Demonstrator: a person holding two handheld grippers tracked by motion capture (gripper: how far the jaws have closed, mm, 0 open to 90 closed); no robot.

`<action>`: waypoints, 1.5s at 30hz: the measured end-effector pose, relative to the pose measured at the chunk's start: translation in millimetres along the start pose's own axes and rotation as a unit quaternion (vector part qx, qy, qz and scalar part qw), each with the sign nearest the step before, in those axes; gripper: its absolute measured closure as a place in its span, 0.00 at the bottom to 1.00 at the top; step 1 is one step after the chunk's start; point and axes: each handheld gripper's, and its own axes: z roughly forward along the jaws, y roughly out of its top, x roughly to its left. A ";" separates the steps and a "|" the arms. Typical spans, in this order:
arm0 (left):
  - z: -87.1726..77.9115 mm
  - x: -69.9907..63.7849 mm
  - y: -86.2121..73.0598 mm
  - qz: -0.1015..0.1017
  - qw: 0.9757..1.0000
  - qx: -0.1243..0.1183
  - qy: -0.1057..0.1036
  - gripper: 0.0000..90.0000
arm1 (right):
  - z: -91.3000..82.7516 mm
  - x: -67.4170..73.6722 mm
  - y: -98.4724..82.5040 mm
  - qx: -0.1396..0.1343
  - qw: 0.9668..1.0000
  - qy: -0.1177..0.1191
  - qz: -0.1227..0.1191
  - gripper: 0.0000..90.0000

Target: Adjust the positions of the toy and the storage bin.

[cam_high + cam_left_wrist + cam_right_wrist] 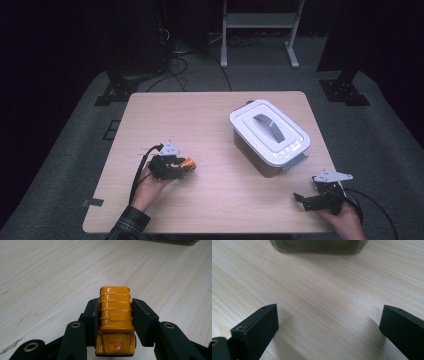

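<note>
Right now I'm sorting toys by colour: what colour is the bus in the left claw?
Orange-yellow bus, red "SCHOOL BUS" lettering; clearest in the left gripper view.

The toy bus (pixel 115 322) carries red lettering reading "SCHOOL BUS" on its near yellow end.

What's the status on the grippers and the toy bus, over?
Left gripper shut on the yellow toy school bus. Right gripper open, empty, low over the table. White-lidded box closed, lid on. Nothing between bus and box.

The toy school bus (pixel 115 322) has its wheels hidden between the jaws.
</note>
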 end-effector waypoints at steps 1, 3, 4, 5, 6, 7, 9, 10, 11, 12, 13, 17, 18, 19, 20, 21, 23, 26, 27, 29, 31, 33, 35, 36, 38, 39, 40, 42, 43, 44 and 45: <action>-2.7 0.3 -1.3 -0.001 1.000 -0.002 0.002 0.65 | -0.1 0.0 0.0 0.000 1.000 0.000 0.000 0.01; -7.7 1.0 -3.8 -0.002 1.000 -0.004 0.003 0.65 | 0.0 0.0 0.0 0.000 1.000 0.000 0.000 0.01; -9.1 1.1 -4.9 -0.003 1.000 -0.004 0.004 0.65 | 0.0 0.0 0.0 0.000 1.000 0.000 0.000 0.01; -10.4 1.2 -6.1 -0.005 1.000 -0.004 0.005 0.65 | 0.0 0.0 0.0 0.000 1.000 0.000 0.000 0.01; -12.5 1.7 -8.2 -0.005 1.000 -0.004 0.006 0.65 | 0.0 0.0 0.0 0.000 1.000 0.000 0.000 0.01; -14.2 2.1 -10.0 -0.006 1.000 -0.004 0.006 0.65 | 0.0 0.0 0.0 0.000 1.000 0.000 0.000 0.01; -17.4 3.3 -13.1 -0.007 1.000 -0.004 0.008 0.65 | 0.0 0.0 0.0 0.000 1.000 0.000 0.000 0.01; -19.9 3.9 -15.2 -0.011 1.000 -0.005 0.009 0.65 | 0.0 0.0 0.0 0.000 1.000 0.000 0.000 0.01; -22.4 5.0 -17.2 -0.013 1.000 -0.006 0.011 0.65 | -0.1 0.0 0.0 0.000 1.000 0.000 0.000 0.01; -23.9 5.6 -18.5 -0.014 1.000 -0.006 0.012 0.65 | -0.1 0.0 0.0 0.000 1.000 0.000 0.000 0.01; -25.5 6.0 -19.8 -0.015 1.000 -0.006 0.012 0.65 | -0.1 0.0 0.0 0.000 1.000 0.000 0.000 0.01; -33.5 7.8 -27.9 -0.021 1.000 -0.007 0.019 0.65 | -0.1 0.0 0.0 0.000 1.000 0.000 0.000 0.01; -35.3 8.1 -30.3 -0.024 0.999 -0.008 0.020 0.65 | -0.1 0.0 0.0 0.000 1.000 0.000 0.000 0.01; -37.0 8.6 -32.6 -0.026 0.999 -0.008 0.021 0.65 | -0.1 0.0 0.0 0.000 1.000 0.000 0.000 0.01; -39.0 9.1 -35.4 -0.026 0.999 -0.005 0.023 0.65 | -0.1 0.0 0.0 0.000 1.000 0.000 0.000 0.01; -40.1 9.5 -37.1 -0.026 0.999 -0.005 0.024 0.65 | -0.1 0.0 0.0 0.000 1.000 0.000 0.000 0.01; -43.1 10.6 -41.6 -0.030 0.999 -0.003 0.026 0.65 | -0.1 0.0 0.0 0.000 1.000 0.000 0.000 0.01; -46.4 12.2 -46.7 -0.034 0.999 -0.001 0.028 0.65 | -0.1 0.0 0.0 0.000 1.000 0.000 0.000 0.01; -47.3 12.5 -48.5 -0.036 0.999 -0.001 0.029 0.65 | -0.1 0.0 0.0 0.000 1.000 0.000 0.000 0.01; -48.8 13.4 -52.1 -0.037 0.999 0.001 0.029 0.65 | 0.0 0.0 0.0 0.000 1.000 0.000 0.000 0.01; -50.0 14.2 -56.1 -0.039 0.999 0.006 0.031 0.65 | -0.1 0.0 0.0 0.000 1.000 0.000 0.000 0.01; -51.2 15.2 -59.1 -0.038 0.999 0.010 0.033 0.65 | 0.0 0.1 0.0 0.000 1.000 0.000 0.000 0.01; -52.1 15.9 -61.3 -0.042 0.998 0.011 0.034 0.65 | 0.0 0.1 0.0 0.000 1.000 0.000 0.000 0.01; -52.6 16.5 -62.4 -0.042 0.998 0.012 0.035 0.65 | -0.1 0.0 0.0 0.000 1.000 0.000 0.000 0.01; -52.5 17.2 -64.9 -0.043 0.998 0.014 0.036 0.65 | -0.1 0.0 0.0 0.000 1.000 0.000 0.000 0.01; -52.3 17.2 -65.7 -0.043 0.998 0.016 0.036 0.65 | -0.1 0.0 0.0 0.000 1.000 0.000 0.000 0.01; -52.0 17.6 -66.8 -0.043 0.998 0.020 0.037 0.65 | -0.1 0.0 0.0 0.000 1.000 0.000 0.000 0.01; -51.3 18.2 -68.1 -0.043 0.998 0.021 0.038 0.65 | -0.1 0.0 0.0 0.000 1.000 0.000 0.000 0.01; -51.2 18.6 -68.8 -0.044 0.998 0.023 0.039 0.65 | -0.1 0.0 0.0 0.000 1.000 0.000 0.000 0.01; -51.0 18.9 -69.2 -0.045 0.998 0.024 0.039 0.65 | -0.1 0.0 0.0 0.000 1.000 0.000 0.000 0.01; -50.9 19.3 -69.6 -0.044 0.998 0.025 0.039 0.65 | -0.1 0.0 0.0 0.000 1.000 0.000 0.000 0.01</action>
